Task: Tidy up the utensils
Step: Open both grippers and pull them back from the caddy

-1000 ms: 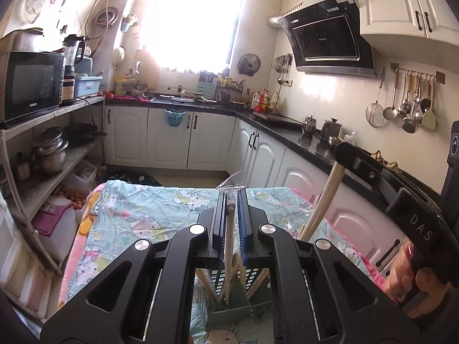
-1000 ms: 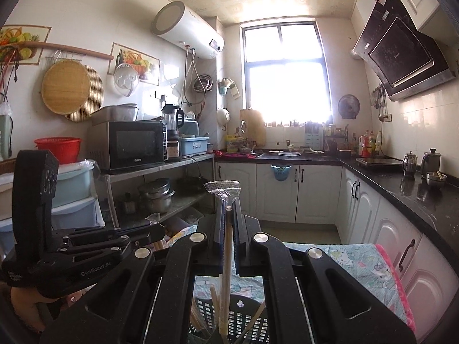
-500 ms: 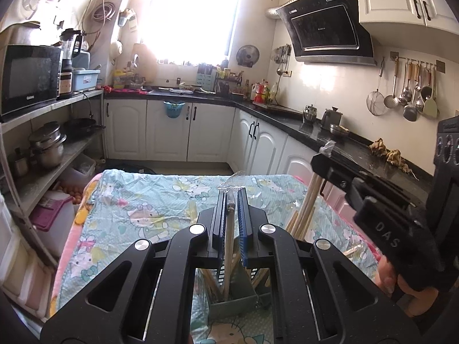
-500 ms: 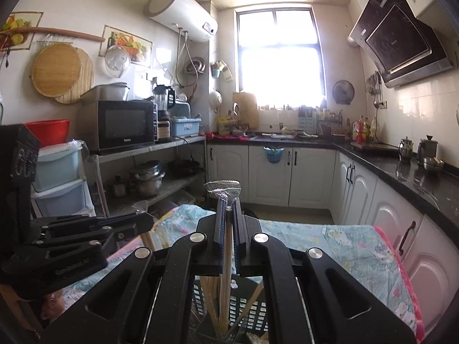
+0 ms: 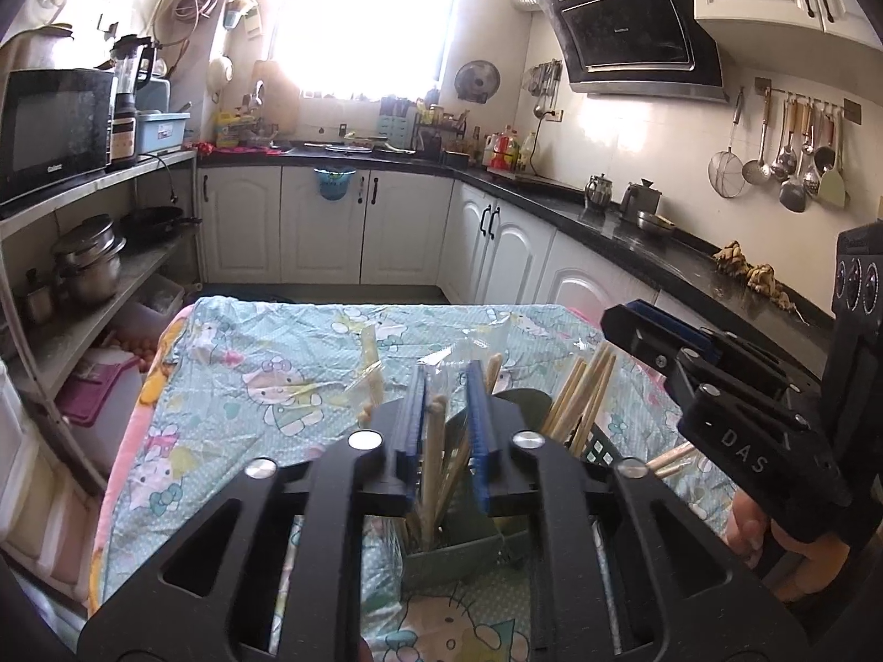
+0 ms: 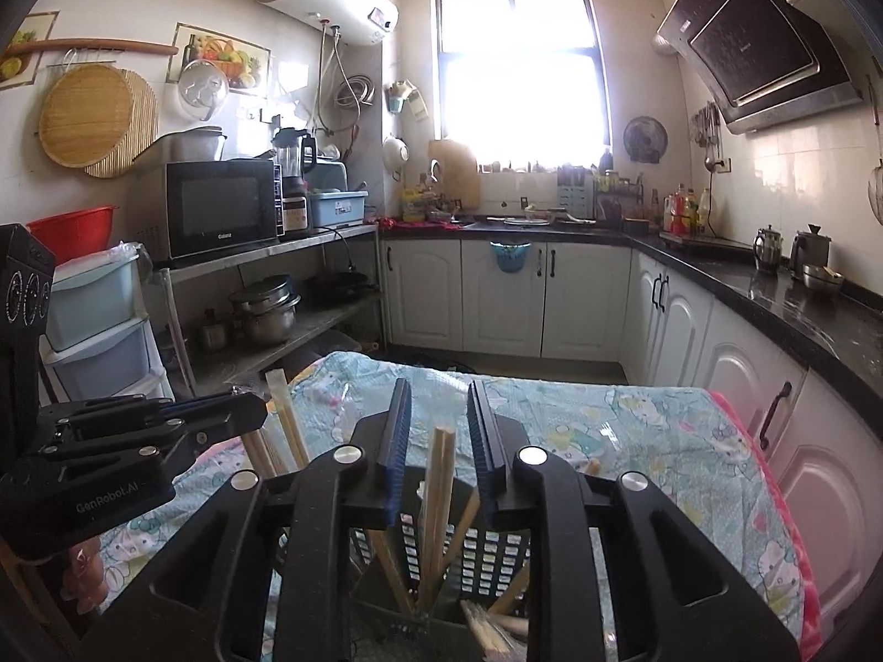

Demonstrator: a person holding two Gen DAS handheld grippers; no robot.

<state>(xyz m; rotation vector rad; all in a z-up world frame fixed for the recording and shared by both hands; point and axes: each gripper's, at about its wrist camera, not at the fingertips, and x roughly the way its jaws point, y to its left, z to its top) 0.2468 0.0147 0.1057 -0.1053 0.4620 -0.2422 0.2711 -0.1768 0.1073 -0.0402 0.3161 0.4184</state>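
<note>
A dark green slotted utensil holder [image 5: 458, 546] stands on the cartoon-print tablecloth [image 5: 265, 364], with several wooden chopsticks upright in it. My left gripper [image 5: 446, 386] is open above the holder, and a wrapped chopstick pair [image 5: 433, 441] stands loose between its blue pads. My right gripper [image 6: 436, 408] is open over the same holder [image 6: 485, 557], with a chopstick pair [image 6: 441, 474] standing free between its jaws. Each gripper shows at the edge of the other's view.
More chopsticks [image 5: 585, 397] lean in the holder's right side. A wrapped pair [image 5: 371, 364] stands at the left. Kitchen cabinets [image 6: 496, 298], a black counter [image 5: 662, 248] and a metal shelf with pots [image 6: 265, 314] surround the table.
Both grippers have lowered toward the holder and opened, letting go of the chopstick pairs they were shut on. The chopsticks now stand in the holder.
</note>
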